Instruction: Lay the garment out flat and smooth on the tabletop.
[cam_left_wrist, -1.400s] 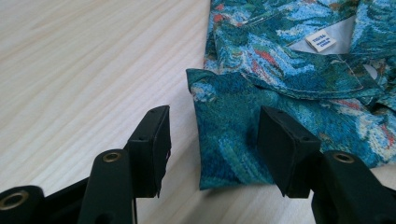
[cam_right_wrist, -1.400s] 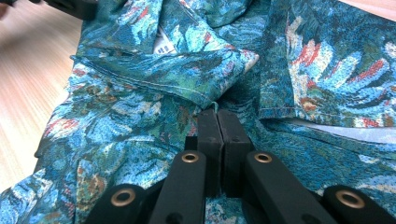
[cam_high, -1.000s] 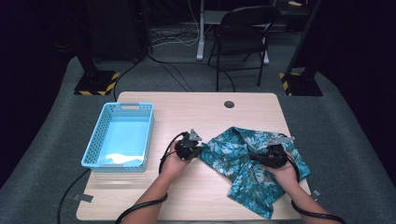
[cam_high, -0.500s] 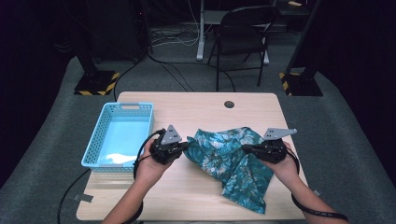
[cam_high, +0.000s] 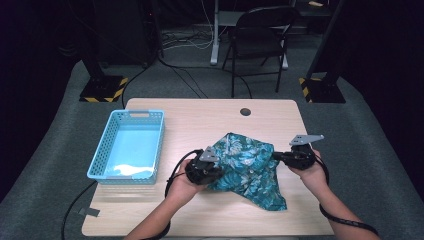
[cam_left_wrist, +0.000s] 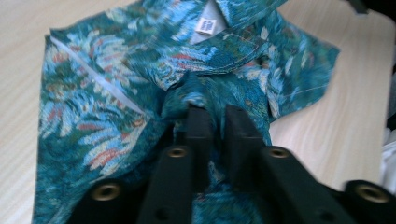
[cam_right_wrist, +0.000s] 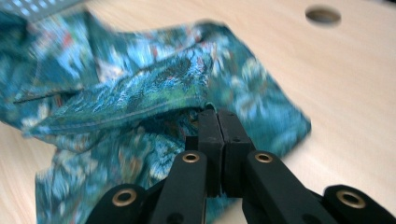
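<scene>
A teal floral shirt (cam_high: 247, 162) lies crumpled on the wooden table (cam_high: 200, 120), with one edge raised toward each hand. My left gripper (cam_high: 214, 164) is at the shirt's left edge. In the left gripper view the shirt (cam_left_wrist: 116, 70) spreads ahead, and the left gripper (cam_left_wrist: 215, 112) has just been opening; its jaws stand slightly apart with a bunched fold between them. My right gripper (cam_high: 278, 156) is at the shirt's right edge. In the right gripper view the right gripper (cam_right_wrist: 218, 114) is shut on a fold of the shirt (cam_right_wrist: 140, 84).
A light blue plastic basket (cam_high: 100, 160) stands at the table's left. A round cable hole (cam_high: 245, 111) sits near the far edge. A folding chair (cam_high: 257, 35) and stand bases are on the floor behind the table.
The left gripper pulled out to the left, then came back right toward the shirt, and its jaws parted a little. The shirt went from stretched to slack. The right gripper rose slightly, still gripping.
</scene>
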